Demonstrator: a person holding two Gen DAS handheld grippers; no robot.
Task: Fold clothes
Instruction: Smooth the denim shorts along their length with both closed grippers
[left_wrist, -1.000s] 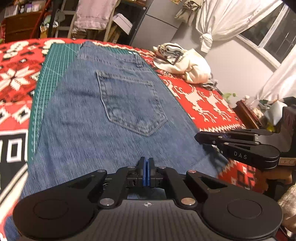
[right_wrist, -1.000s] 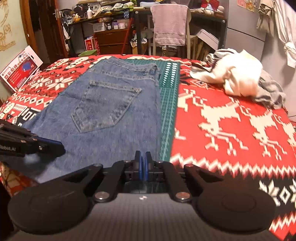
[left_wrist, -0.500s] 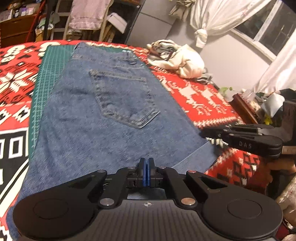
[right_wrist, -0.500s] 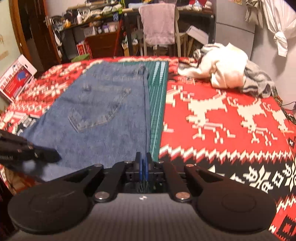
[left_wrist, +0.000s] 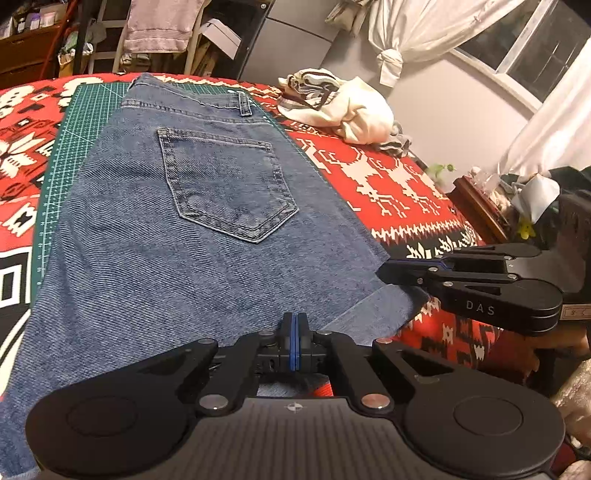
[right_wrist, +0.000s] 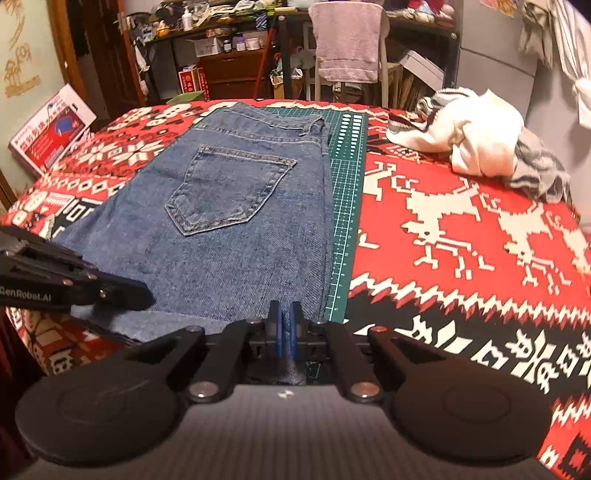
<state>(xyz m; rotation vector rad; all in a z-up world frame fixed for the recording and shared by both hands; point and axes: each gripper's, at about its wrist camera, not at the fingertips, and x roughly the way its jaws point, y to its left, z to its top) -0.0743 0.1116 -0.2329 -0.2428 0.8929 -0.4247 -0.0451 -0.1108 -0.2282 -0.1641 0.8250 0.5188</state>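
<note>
Blue jeans (left_wrist: 207, 258) lie flat, back pocket (left_wrist: 225, 184) up, on a green cutting mat (left_wrist: 74, 140) over a red patterned cloth. Their waistband is at the far end. My left gripper (left_wrist: 294, 325) is shut on the near hem, with denim showing under its fingers. The right gripper (left_wrist: 382, 273) comes in from the right, shut at the hem's right corner. In the right wrist view the right gripper (right_wrist: 284, 314) pinches denim at the jeans' (right_wrist: 236, 236) near edge, and the left gripper (right_wrist: 146, 295) holds the hem's left corner. A lighter turned-up strip of hem (right_wrist: 122, 326) shows.
A heap of white and striped clothes (right_wrist: 476, 144) lies at the far right of the table. Behind the table stand a chair with a pink towel (right_wrist: 347, 44) and cluttered shelves. A red box (right_wrist: 51, 129) leans at the left. A small side table (left_wrist: 484, 206) stands on the right.
Both grippers stay shut on the near hem and have shifted slightly with it. More of the hem's lighter underside now shows at the near edge.
</note>
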